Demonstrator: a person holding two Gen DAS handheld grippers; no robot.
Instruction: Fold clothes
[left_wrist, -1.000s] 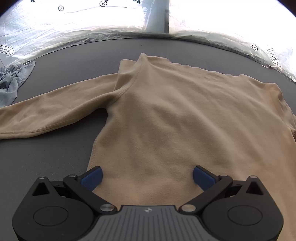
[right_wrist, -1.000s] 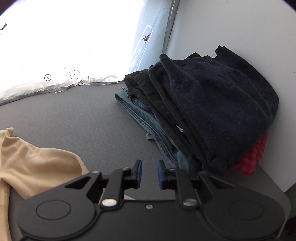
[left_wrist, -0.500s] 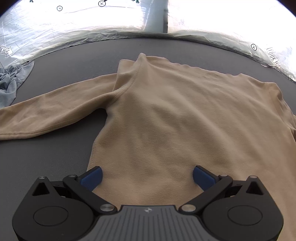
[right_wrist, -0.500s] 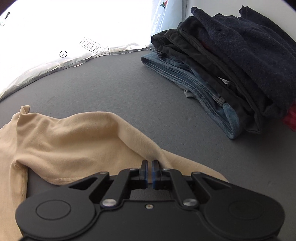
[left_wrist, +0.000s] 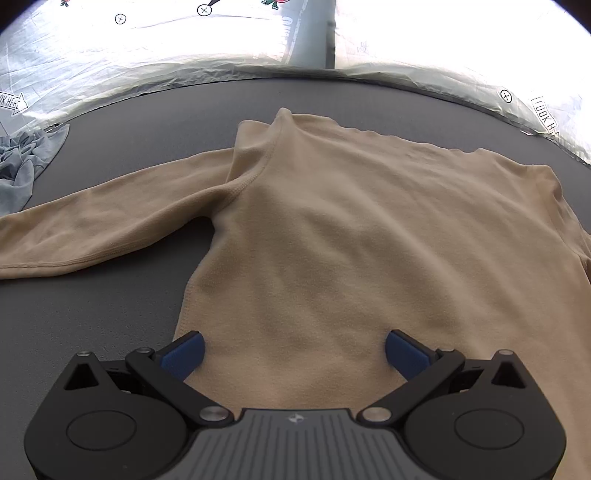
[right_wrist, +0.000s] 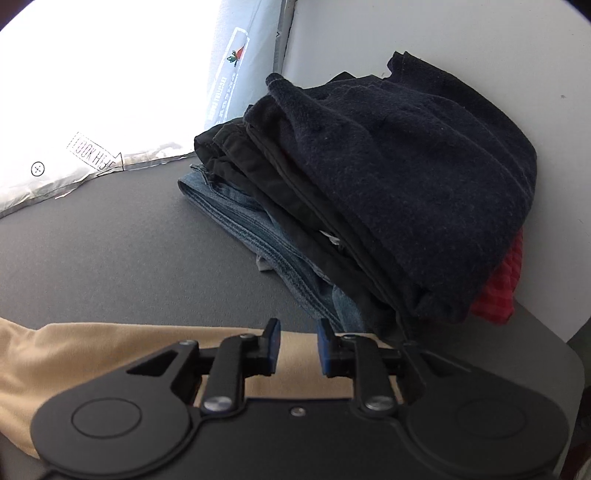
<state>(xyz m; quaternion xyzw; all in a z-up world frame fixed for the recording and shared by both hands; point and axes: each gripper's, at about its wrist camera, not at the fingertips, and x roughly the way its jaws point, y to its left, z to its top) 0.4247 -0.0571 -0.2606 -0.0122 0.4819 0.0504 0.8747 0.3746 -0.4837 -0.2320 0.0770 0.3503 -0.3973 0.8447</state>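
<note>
1. A tan long-sleeved top was laid flat on the dark grey table, collar at the far side, body spread toward the near edge.
2. One sleeve was stretched out to the left across the table; the right shoulder was seen running off toward the right edge of the left wrist view.
3. The left gripper was held over the near hem of the top, jaws spread wide. The fabric was seen passing between the blue pads, but it was not pinched by them.
4. The right gripper was positioned over a fold of the same tan top at the near side. Its jaws were opening; tan cloth was visible behind the gap, not clamped by the pads.
5. A stack of folded clothes was seen at the far right against the white wall: jeans at the bottom, black items above, a dark navy knit on top, something red at the right.
6. A crumpled pale blue-grey garment was noted at the far left of the table, well apart from the top.
7. Crinkled clear plastic sheeting was seen along the far table edge.
</note>
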